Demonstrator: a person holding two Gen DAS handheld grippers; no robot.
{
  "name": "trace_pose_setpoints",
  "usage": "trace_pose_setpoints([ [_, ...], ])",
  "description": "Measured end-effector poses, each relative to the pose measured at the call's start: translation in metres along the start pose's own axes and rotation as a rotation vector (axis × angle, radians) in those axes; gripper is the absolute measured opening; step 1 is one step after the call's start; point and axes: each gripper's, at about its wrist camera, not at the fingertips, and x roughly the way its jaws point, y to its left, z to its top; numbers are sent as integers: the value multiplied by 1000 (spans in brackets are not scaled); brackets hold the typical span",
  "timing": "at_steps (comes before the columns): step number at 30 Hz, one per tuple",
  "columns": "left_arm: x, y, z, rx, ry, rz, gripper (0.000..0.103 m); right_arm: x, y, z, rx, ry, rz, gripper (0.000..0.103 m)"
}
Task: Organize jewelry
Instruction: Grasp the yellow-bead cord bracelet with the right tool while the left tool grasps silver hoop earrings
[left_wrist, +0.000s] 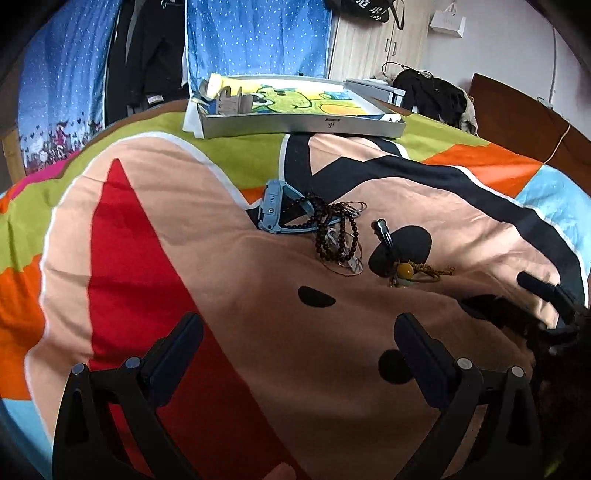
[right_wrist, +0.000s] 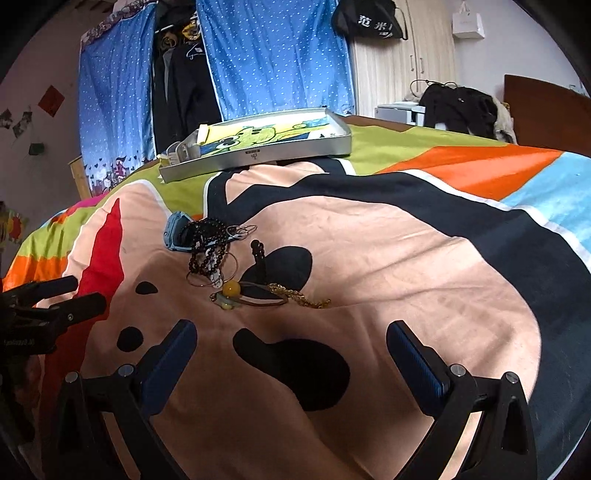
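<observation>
1. Nearest in each wrist view are the grippers: the left gripper (left_wrist: 299, 343) and the right gripper (right_wrist: 291, 350) both have their fingers spread wide with nothing between them, hovering over the patterned bedspread (right_wrist: 406, 258). In my judgement they are held back and apart so either can reach the pile
2. Just beyond lies the jewelry, a loose cluster on the peach part of the spread. Closest is an amber bead charm (right_wrist: 231, 287) on a brown cord, touching a gold chain (right_wrist: 299, 295) that trails to the right
3. Next is a black hair clip (left_wrist: 382, 232), its long axis running toward and away from the grippers, knobbed end pointing away toward the tray
4. Left of the clip, a dark bead bracelet (left_wrist: 332, 229) is heaped in coils over thin wire hoops, overlapping the strap of a blue watch (left_wrist: 275, 208), which lies with its face turned left
5. Farthest, well apart from the pile, sits a shallow grey tray (left_wrist: 295, 127) with a cartoon lining, its long side across the bed; it already holds a pale watch-like item at its left end and looks like the destination
</observation>
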Motion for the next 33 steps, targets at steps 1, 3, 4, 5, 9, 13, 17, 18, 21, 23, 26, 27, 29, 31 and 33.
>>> trace_pose_setpoints([
  [1, 4, 1, 3, -10, 9, -12, 101, 4, 0, 0, -2, 7, 5, 103],
  [3, 11, 4, 9, -27, 19, -32, 101, 10, 0, 0, -9, 23, 12, 103],
  [4, 15, 5, 12, -37, 21, -44, 101, 13, 0, 0, -14, 29, 15, 103],
  [5, 18, 4, 15, -44, 23, -53, 100, 17, 0, 0, -22, 37, 20, 103],
  [9, 31, 6, 31, -79, 33, -117, 95, 28, 1, 2, -59, 53, 31, 103],
  [13, 48, 7, 42, -105, 75, -176, 71, 39, 1, 9, -102, 69, 32, 95],
  [17, 64, 8, 46, -138, 139, -241, 46, 52, 1, 13, -123, 93, 51, 84],
  [18, 69, 10, 46, -156, 164, -262, 43, 56, 2, 13, -128, 103, 69, 79],
  [21, 81, 15, 44, -213, 223, -297, 33, 64, 2, 13, -133, 132, 116, 72],
  [23, 88, 20, 43, -245, 255, -306, 31, 68, 3, 13, -141, 149, 140, 67],
  [26, 95, 24, 45, -279, 288, -310, 30, 76, 9, 13, -184, 178, 155, 62],
  [27, 97, 27, 46, -303, 300, -313, 30, 78, 10, 14, -197, 180, 153, 61],
  [29, 101, 30, 47, -333, 314, -310, 30, 82, 13, 15, -220, 188, 158, 60],
  [31, 103, 34, 47, -351, 321, -296, 28, 87, 15, 19, -236, 193, 175, 60],
  [33, 105, 35, 47, -351, 333, -267, 22, 91, 16, 23, -237, 197, 199, 58],
])
